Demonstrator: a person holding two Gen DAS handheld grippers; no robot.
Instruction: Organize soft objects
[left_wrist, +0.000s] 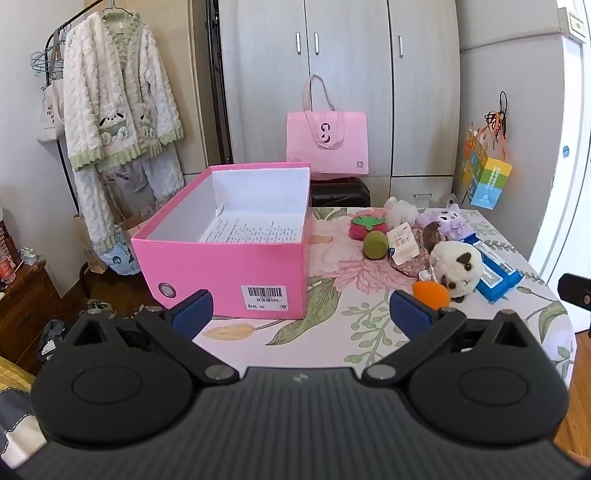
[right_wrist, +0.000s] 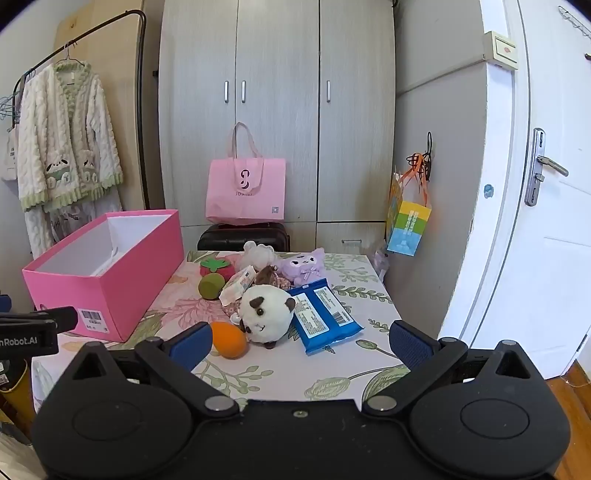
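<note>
Nothing was sorted yet: the pink box (left_wrist: 236, 236) held only paper, the toys (right_wrist: 266, 317) lay heaped on the worktop (right_wrist: 347, 369), both grippers' jaws spread empty.

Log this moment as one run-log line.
left tongs: open, empty | right tongs: open, empty | pink box: only paper inside | plush toys: on table

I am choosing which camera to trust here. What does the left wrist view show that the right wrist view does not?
Only the left wrist view shows the printed paper lying on the pink box's floor. Only the right wrist view shows the door handle. Both show the pink box, the round white plush, the orange ball, the blue wipes pack, and open, empty jaws.
</note>
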